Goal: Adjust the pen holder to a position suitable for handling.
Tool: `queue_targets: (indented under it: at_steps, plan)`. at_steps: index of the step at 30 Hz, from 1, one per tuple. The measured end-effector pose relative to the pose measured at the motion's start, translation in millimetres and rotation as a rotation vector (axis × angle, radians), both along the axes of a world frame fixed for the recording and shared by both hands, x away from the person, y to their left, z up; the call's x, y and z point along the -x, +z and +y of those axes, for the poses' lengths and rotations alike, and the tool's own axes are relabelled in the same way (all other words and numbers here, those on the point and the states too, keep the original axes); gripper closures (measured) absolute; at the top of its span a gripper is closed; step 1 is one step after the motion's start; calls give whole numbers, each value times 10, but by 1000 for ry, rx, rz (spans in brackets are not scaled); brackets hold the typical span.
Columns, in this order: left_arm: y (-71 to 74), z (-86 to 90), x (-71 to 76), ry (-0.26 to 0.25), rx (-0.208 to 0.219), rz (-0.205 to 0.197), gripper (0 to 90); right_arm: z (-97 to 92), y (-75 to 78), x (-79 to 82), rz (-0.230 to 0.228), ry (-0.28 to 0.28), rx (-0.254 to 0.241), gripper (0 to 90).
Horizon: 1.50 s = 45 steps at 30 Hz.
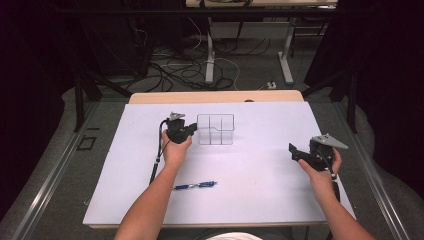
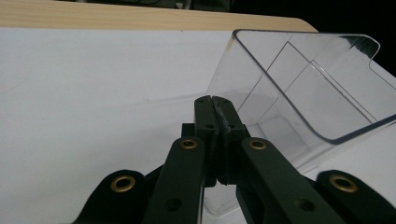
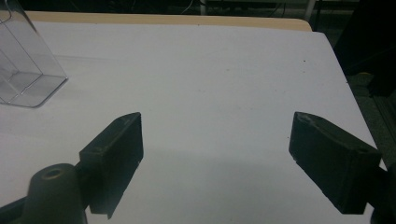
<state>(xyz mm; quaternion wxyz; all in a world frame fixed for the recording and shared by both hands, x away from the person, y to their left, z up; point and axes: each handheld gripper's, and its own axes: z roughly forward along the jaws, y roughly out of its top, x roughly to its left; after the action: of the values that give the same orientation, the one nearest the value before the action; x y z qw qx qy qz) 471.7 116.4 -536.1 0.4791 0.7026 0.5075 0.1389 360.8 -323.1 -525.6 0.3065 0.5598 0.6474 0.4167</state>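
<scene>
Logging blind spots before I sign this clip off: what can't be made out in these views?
- Left tool, left gripper view: jaws shut at the clear organizer's wall; whether they pinch its rim is hidden by the jaws.
- Organizer, right gripper view: cut off by the left edge.
- Blue pen, high view: too small to tell if capped.
- Right tool: open, nothing between the jaws.

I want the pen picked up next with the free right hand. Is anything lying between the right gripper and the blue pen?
Nothing visible does. Bare white table lies between the right gripper and the blue pen. The clear organizer sits farther back, gripped by the left gripper.
</scene>
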Motion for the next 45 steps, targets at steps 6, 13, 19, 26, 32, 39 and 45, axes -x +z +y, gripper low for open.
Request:
queue_targets:
  at_steps: [6, 13, 19, 26, 32, 39, 45]
  plan:
    - [-15, -21, -12, -9, 5, -7, 900, 1, -4, -3, -2, 0, 0, 177]
    - [31, 40, 28, -14, 3, 0, 857, 0, -3, -6, -12, 9, 6, 177]
    - [95, 127, 86, -13, 11, -17, 746, 3, 2, 2, -14, 1, 1, 177]
    - [161, 175, 179, -3, 13, -50, 622, 2, 10, 8, -12, 3, 2, 177]
    - [282, 206, 312, -4, 9, -75, 533, -6, 18, 14, -12, 3, 10, 177]
    - [385, 253, 496, -46, 30, -122, 432, 4, 29, 31, -10, 5, 2, 177]
    - [413, 290, 638, -122, 31, -144, 370, 10, 28, 34, -17, 7, 0, 177]
